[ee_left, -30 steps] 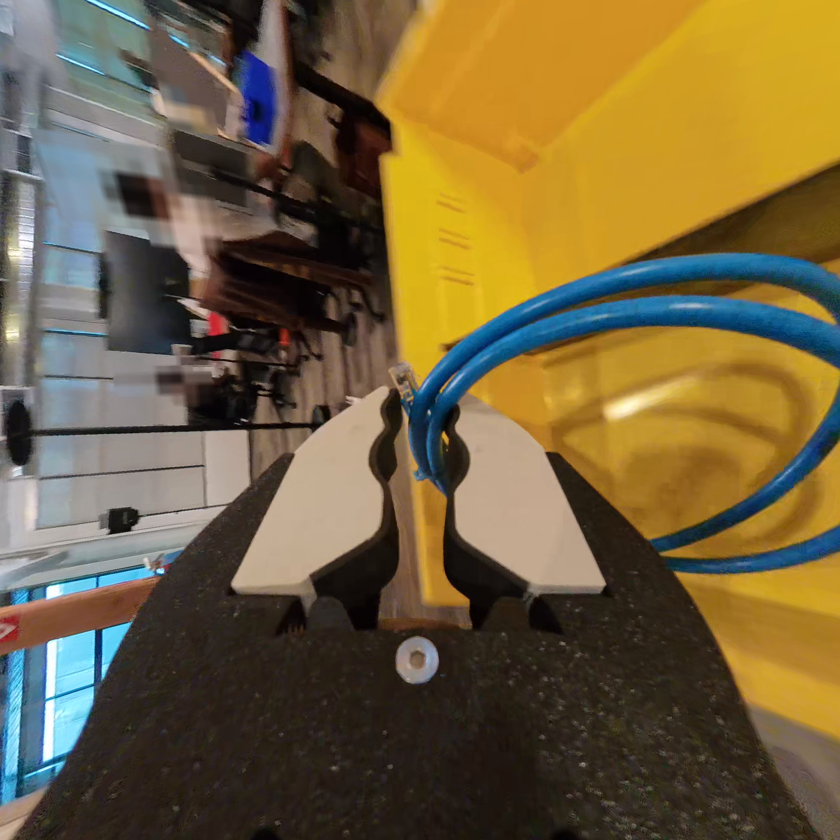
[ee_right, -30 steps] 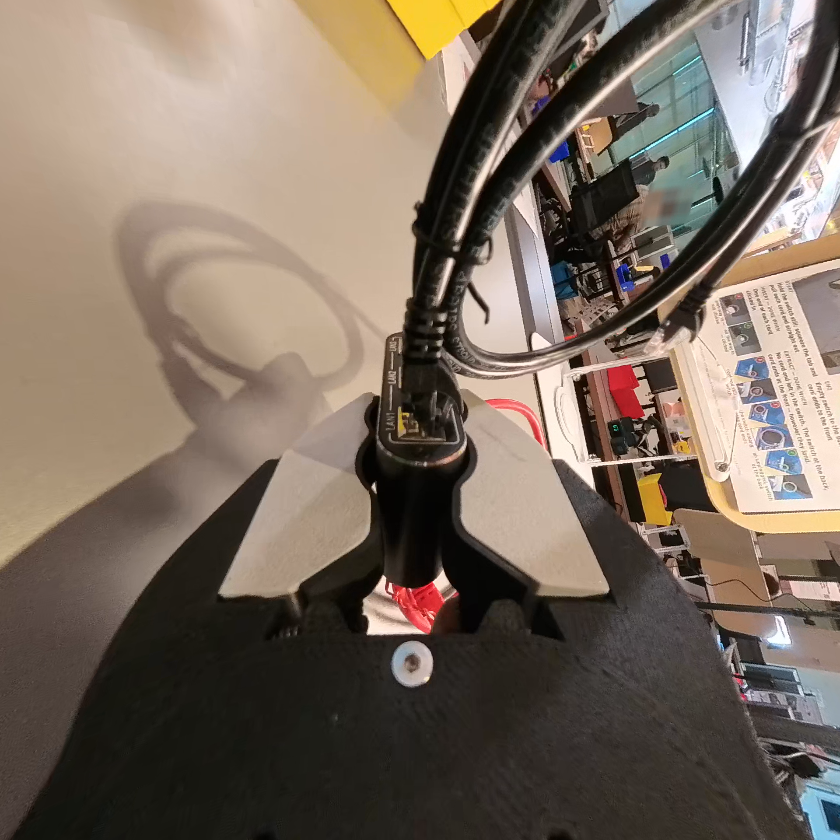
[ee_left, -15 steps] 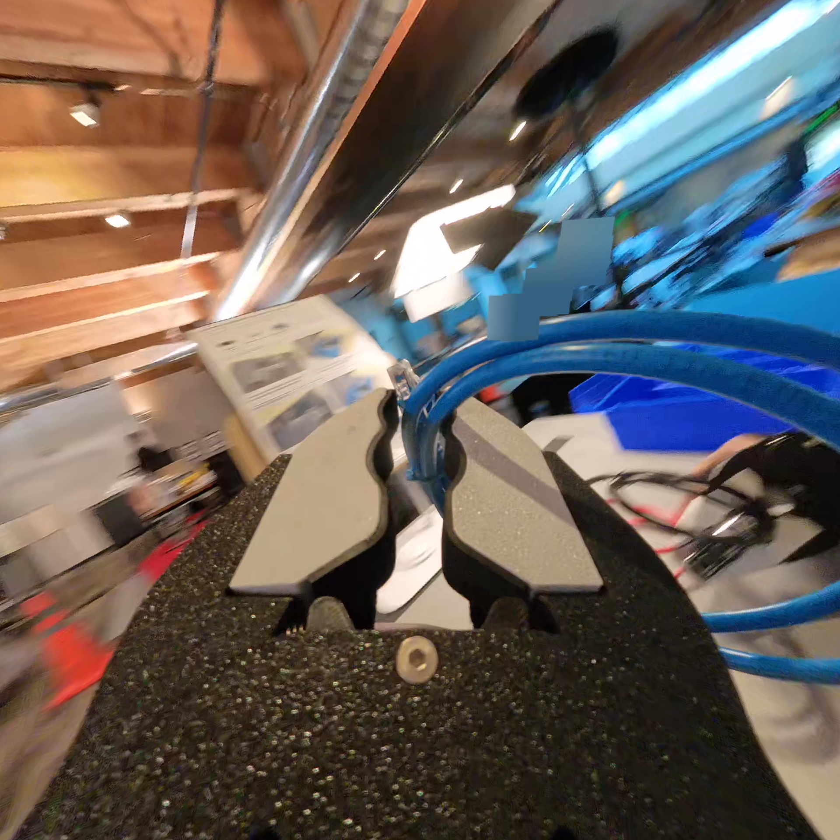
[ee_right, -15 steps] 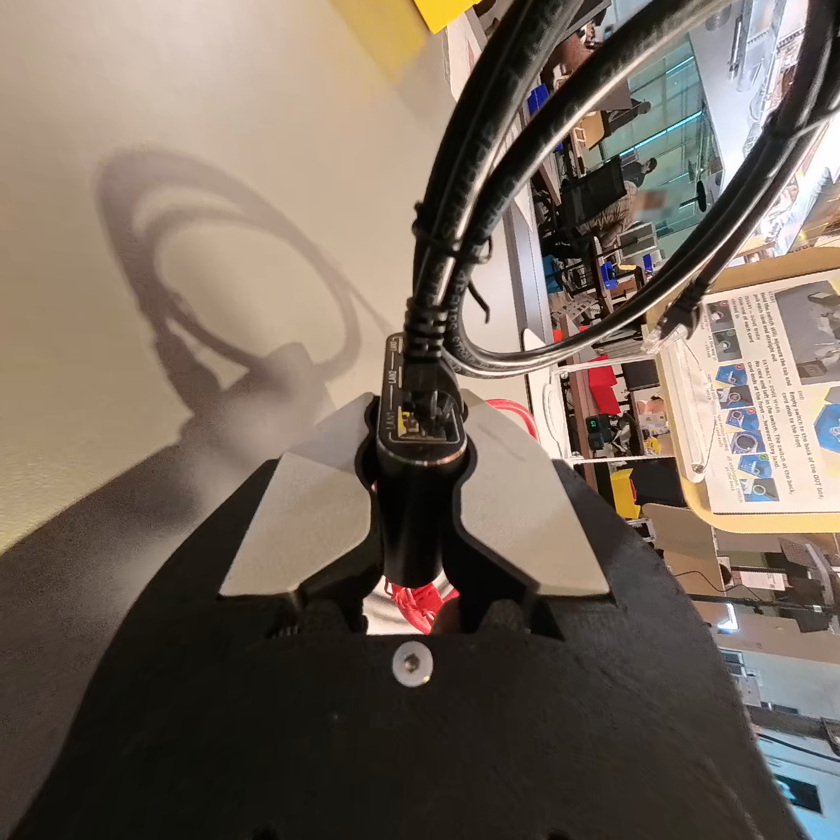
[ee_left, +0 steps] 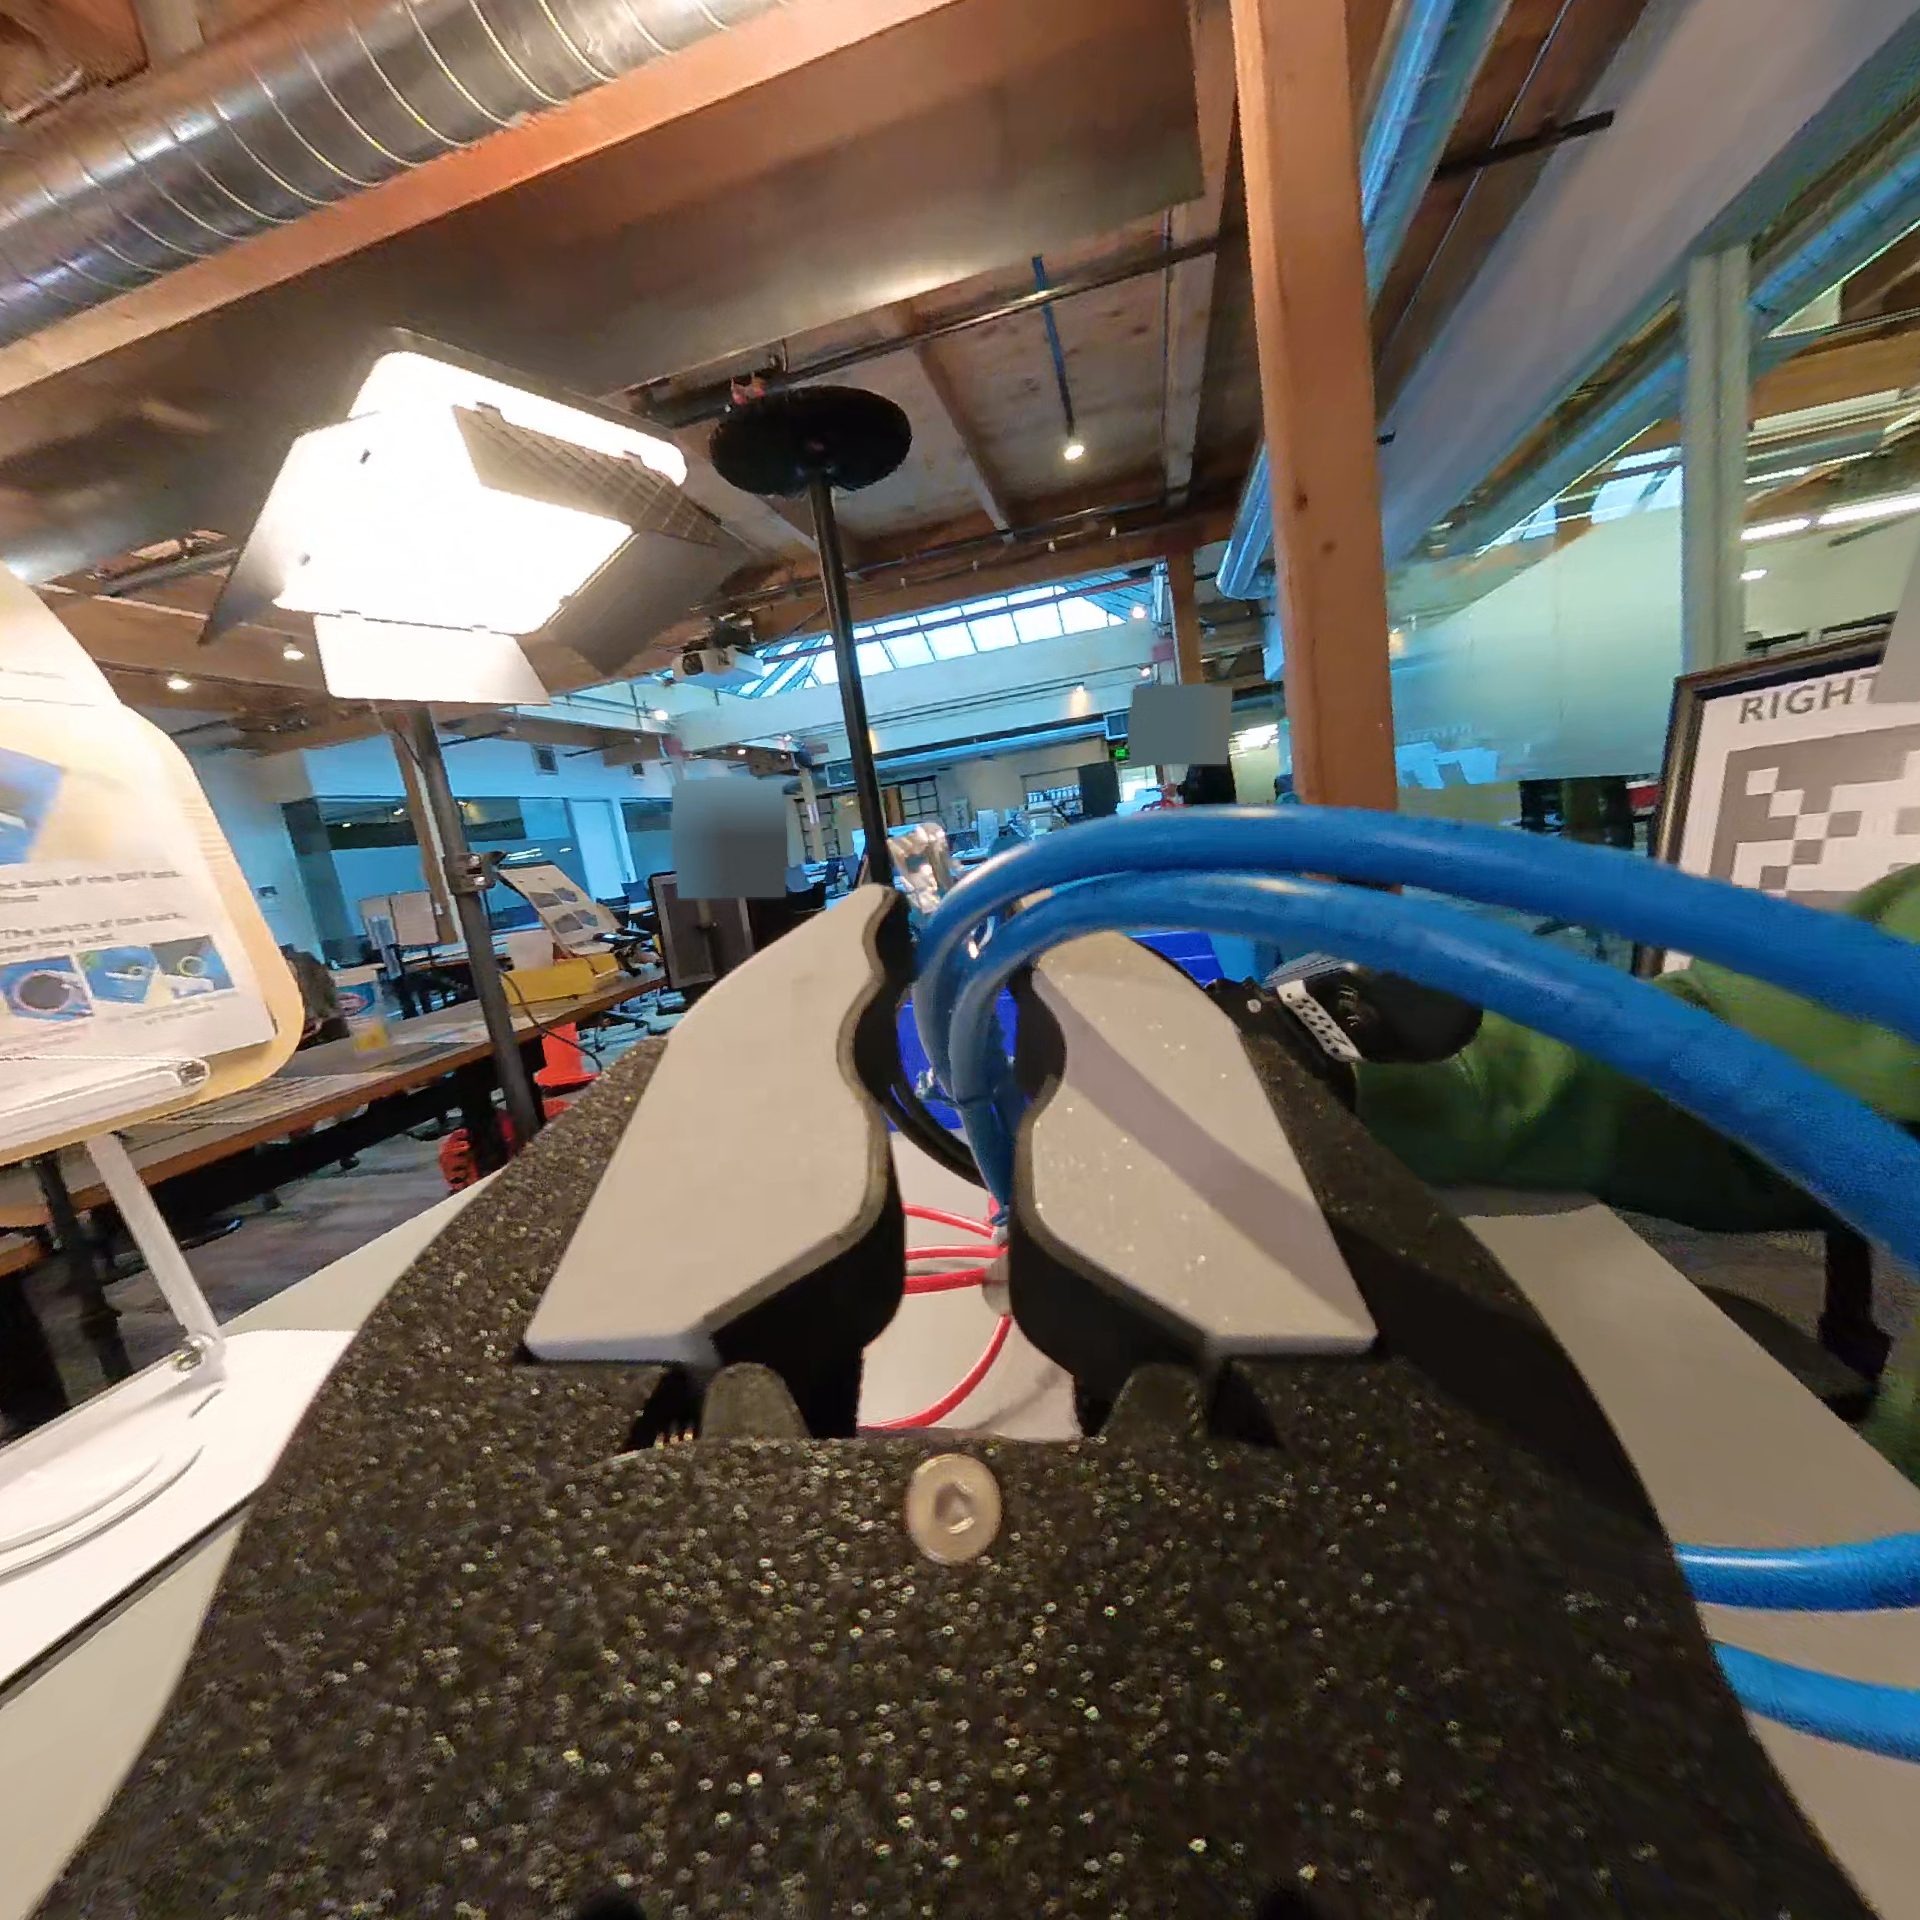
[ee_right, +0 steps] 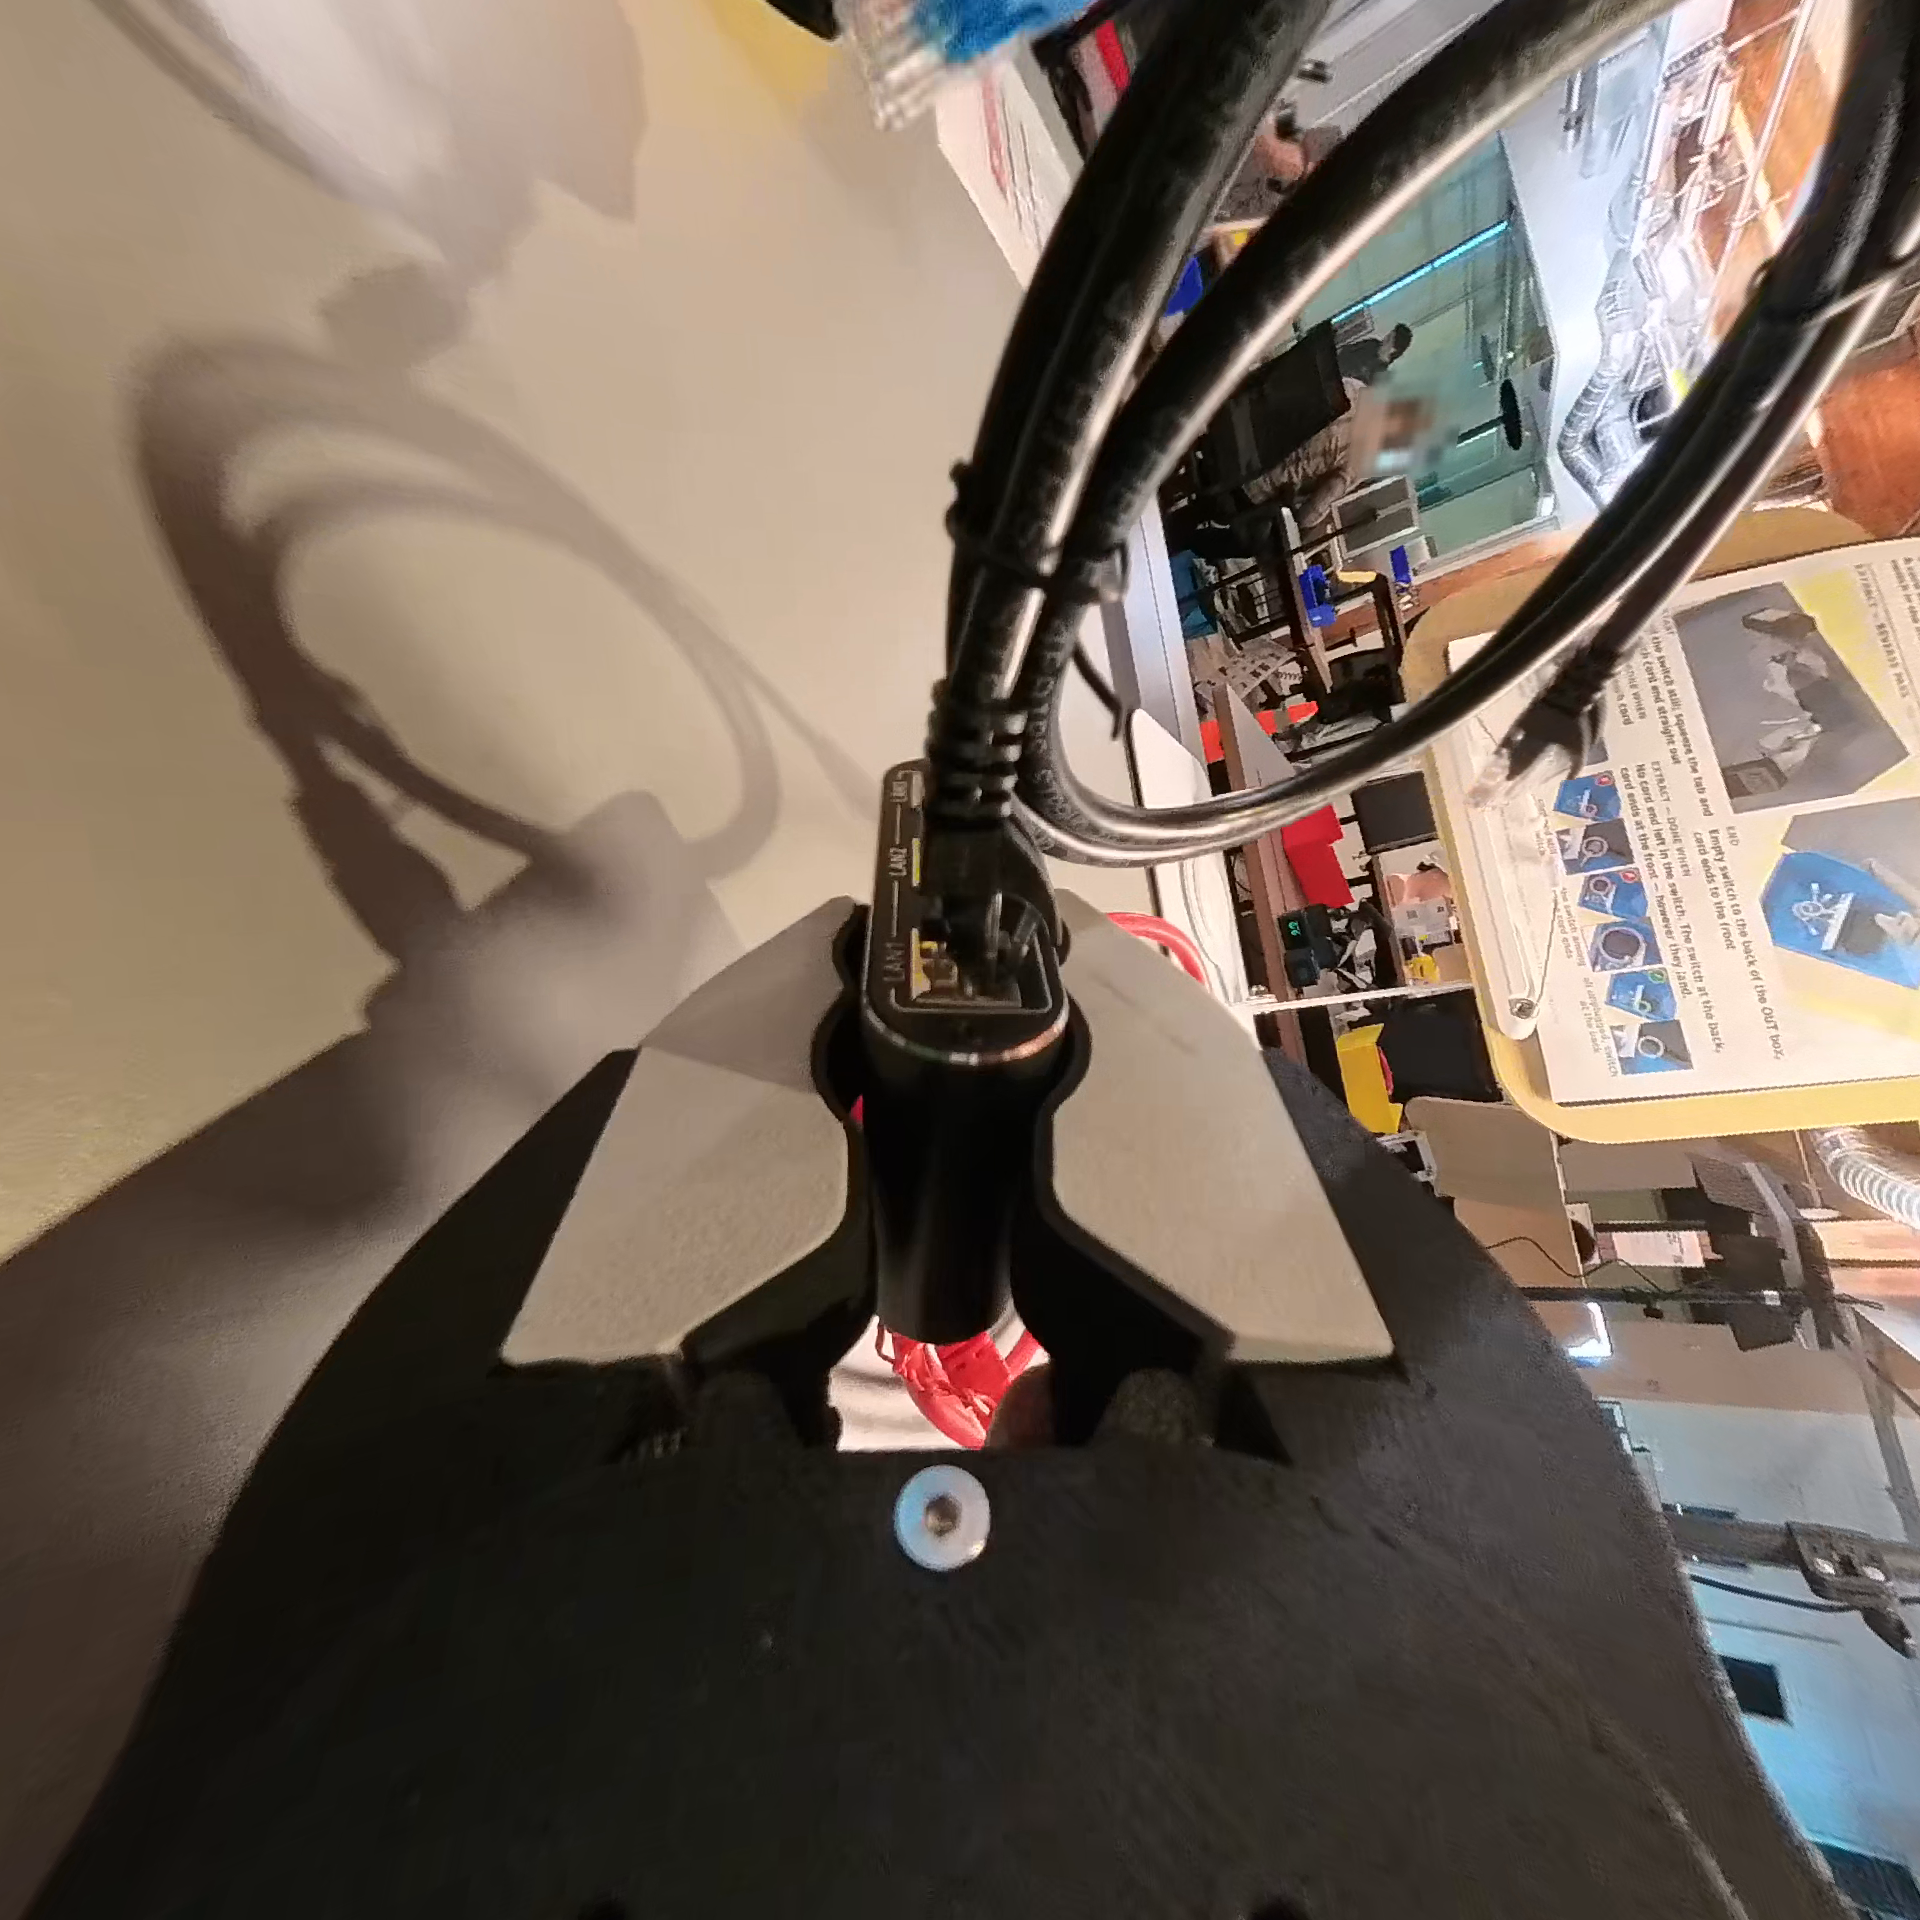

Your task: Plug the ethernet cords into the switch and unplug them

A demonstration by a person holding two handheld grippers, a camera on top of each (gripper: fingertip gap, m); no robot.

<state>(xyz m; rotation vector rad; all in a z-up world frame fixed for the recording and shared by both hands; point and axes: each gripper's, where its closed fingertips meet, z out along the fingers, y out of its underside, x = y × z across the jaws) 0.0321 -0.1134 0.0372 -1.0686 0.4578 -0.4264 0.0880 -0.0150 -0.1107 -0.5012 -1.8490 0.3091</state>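
Observation:
My left gripper (ee_left: 956,977) is shut on a coiled blue ethernet cord (ee_left: 1455,904), whose loops sweep off to the right. Its clear plug (ee_right: 904,62) shows at the top edge of the right wrist view, above the switch and not touching it. My right gripper (ee_right: 956,935) is shut on a small black switch (ee_right: 956,1091), held port face forward above the table. A black ethernet cord (ee_right: 1132,395) is plugged into one port. It loops overhead, and its free plug (ee_right: 1527,758) hangs at the right.
A red cord (ee_left: 956,1299) lies on the pale table (ee_right: 416,468) below both grippers. An instruction sheet on a stand (ee_right: 1766,831) is at the table's edge and also shows in the left wrist view (ee_left: 104,883). A green sleeve (ee_left: 1558,1101) and a lit lamp panel (ee_left: 447,520) are in view. One gripper's finger ends stand about 20 cm off the other's.
The left gripper has swung away from the yellow bin toward the room with the blue cord. Its plug has come in above the switch. The right gripper still holds the switch, tilted slightly.

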